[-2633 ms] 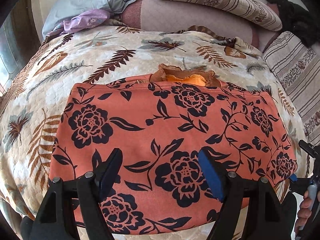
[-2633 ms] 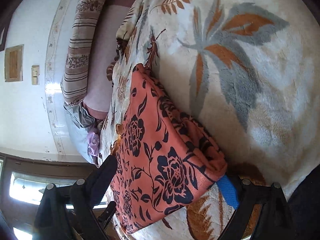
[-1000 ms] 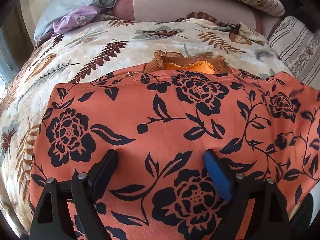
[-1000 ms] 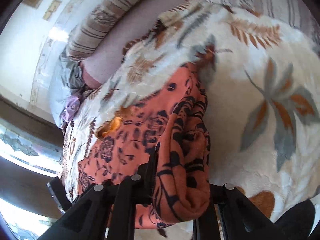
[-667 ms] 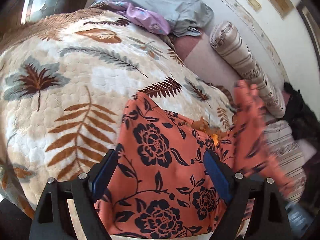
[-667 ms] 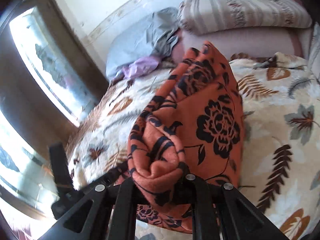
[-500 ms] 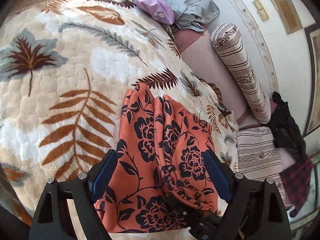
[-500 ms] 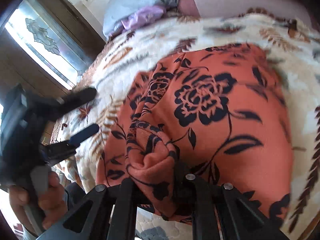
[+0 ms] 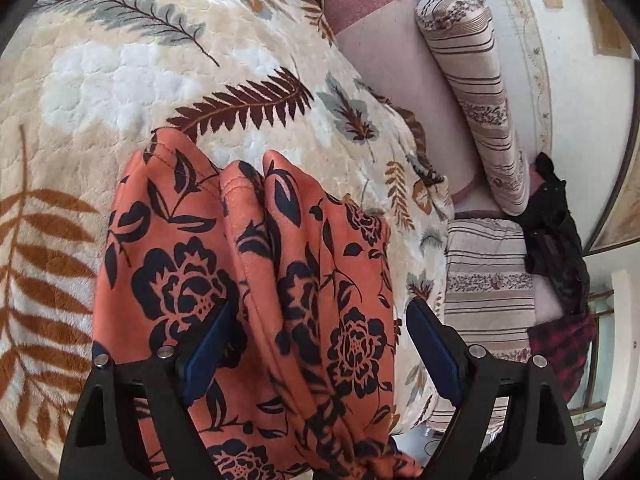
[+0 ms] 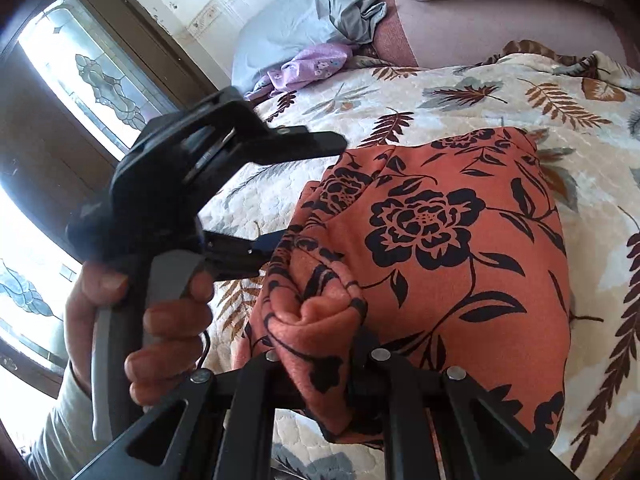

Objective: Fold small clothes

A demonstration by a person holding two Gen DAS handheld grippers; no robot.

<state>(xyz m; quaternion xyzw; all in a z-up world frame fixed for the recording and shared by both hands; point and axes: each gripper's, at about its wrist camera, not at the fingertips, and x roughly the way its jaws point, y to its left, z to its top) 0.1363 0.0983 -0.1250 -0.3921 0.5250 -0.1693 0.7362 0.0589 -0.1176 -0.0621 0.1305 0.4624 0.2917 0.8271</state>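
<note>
An orange garment printed with black flowers lies folded over on a leaf-patterned blanket spread across a bed, one half doubled onto the other so that a thick ridge of cloth runs down its middle. At the near end of that ridge the right gripper is pinched tight on a bunched wad of the fabric, its black fingers pressed together with the cloth bulging out above them. The rest of the garment stretches away from that grip, flat on the blanket, a large black rose facing up.

The left gripper hangs over the same garment from the other side, tilted downward. Its blue-padded fingers stand spread wide, having just eased in slightly, and they straddle the raised fold without pressing on it; cloth shows between them and runs on under the near finger. Seen from the right wrist, the person's left hand wraps the grey handle of that tool just beside the garment's near edge, a pale sleeve at the wrist.

Beyond the blanket, a striped bolster lies along the wall, a striped cushion sits by the bed's far corner with dark clothing heaped next to it, and a grey pillow with a lilac cloth rests near a leaded window.
</note>
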